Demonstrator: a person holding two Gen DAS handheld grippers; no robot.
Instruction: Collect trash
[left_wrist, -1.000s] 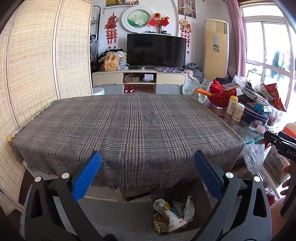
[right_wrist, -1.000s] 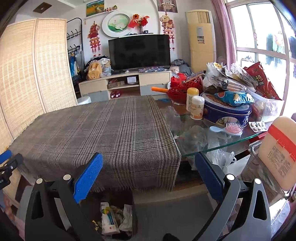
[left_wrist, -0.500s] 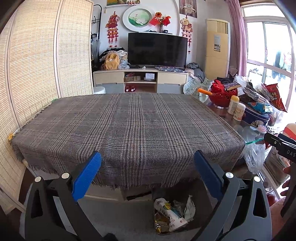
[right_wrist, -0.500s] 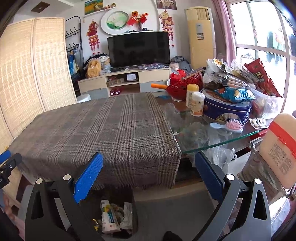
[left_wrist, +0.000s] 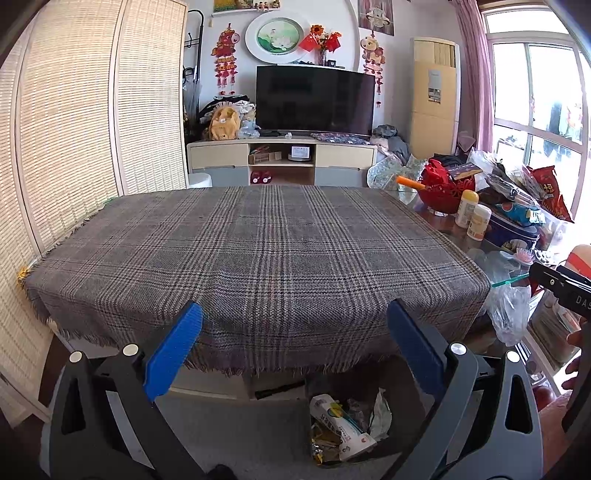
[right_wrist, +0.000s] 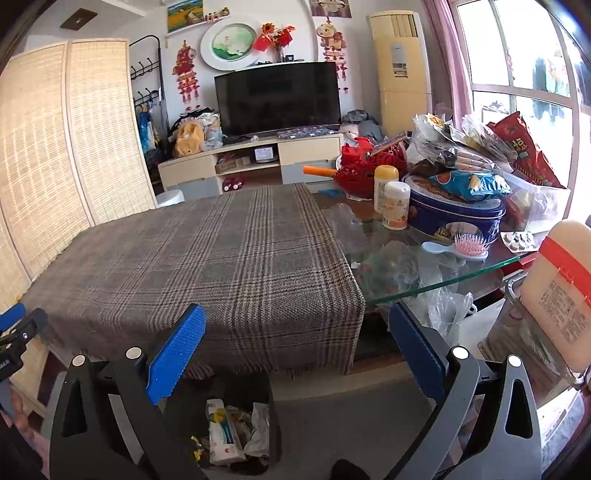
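Note:
A dark trash bin (left_wrist: 402, 413) stands on the floor below the table's front edge, holding several wrappers and a white packet (left_wrist: 341, 424); it also shows in the right wrist view (right_wrist: 264, 406) with the same trash (right_wrist: 223, 432). My left gripper (left_wrist: 293, 325) is open and empty, held in front of the plaid tablecloth (left_wrist: 258, 251) and above the bin. My right gripper (right_wrist: 295, 328) is open and empty, near the cloth's right corner (right_wrist: 347, 295). Nothing lies on the cloth.
The glass table end (right_wrist: 436, 273) carries a blue tin (right_wrist: 454, 214), two bottles (right_wrist: 395, 205), a pink hairbrush (right_wrist: 469, 249), a red basket (right_wrist: 365, 166) and snack bags (right_wrist: 524, 147). A plastic bag (right_wrist: 447, 310) hangs below. A TV stand (left_wrist: 280, 162) stands beyond.
Both grippers have drifted slightly; the views shift a little. Both stay open and empty.

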